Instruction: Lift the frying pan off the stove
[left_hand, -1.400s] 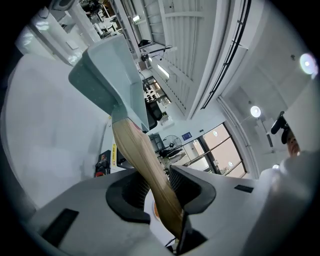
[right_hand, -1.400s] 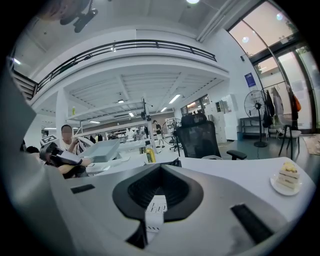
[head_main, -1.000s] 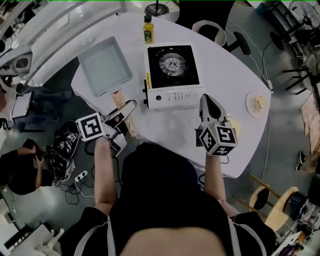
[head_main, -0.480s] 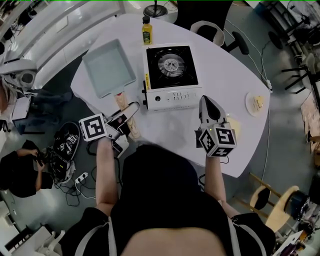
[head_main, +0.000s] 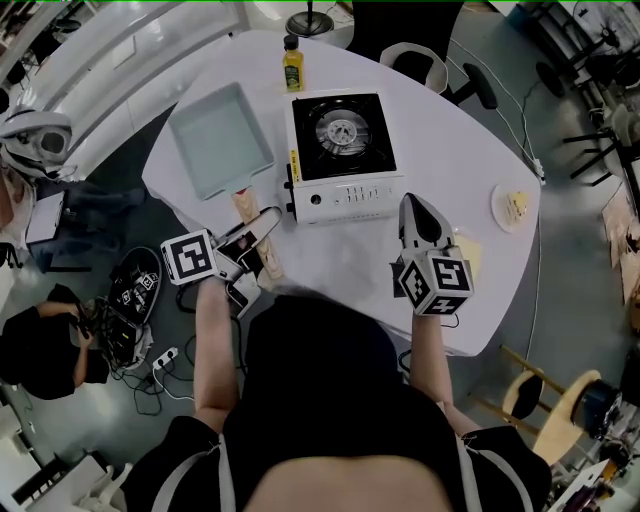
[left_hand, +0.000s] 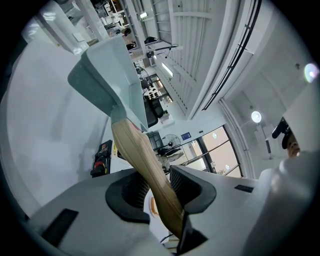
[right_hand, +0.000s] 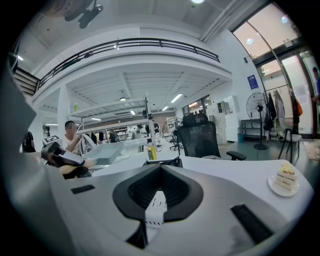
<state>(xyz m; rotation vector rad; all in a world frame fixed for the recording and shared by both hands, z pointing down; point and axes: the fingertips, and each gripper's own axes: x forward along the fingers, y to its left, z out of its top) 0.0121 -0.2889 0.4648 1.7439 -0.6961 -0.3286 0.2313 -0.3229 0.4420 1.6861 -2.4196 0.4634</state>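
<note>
The square pale blue frying pan (head_main: 220, 140) sits left of the portable gas stove (head_main: 345, 155), off its bare burner (head_main: 343, 127). Its wooden handle (head_main: 243, 203) points toward me. My left gripper (head_main: 262, 222) is shut on that handle. In the left gripper view the handle (left_hand: 142, 165) runs between the black pads (left_hand: 192, 187) and the pan (left_hand: 112, 75) rises beyond, tilted; whether it touches the table I cannot tell. My right gripper (head_main: 415, 205) is shut and empty, just in front of the stove's control panel. In the right gripper view the gripper (right_hand: 159, 192) points at the stove (right_hand: 165, 161).
A yellow oil bottle (head_main: 294, 62) stands behind the stove on the white table (head_main: 450, 150). A plate with cake (head_main: 514, 208) lies at the right edge. An office chair (head_main: 420, 60) is behind the table. A person (head_main: 40, 340) and cables are on the floor at left.
The left gripper and the pan have shifted slightly right and away from me. The right gripper has stayed in place.
</note>
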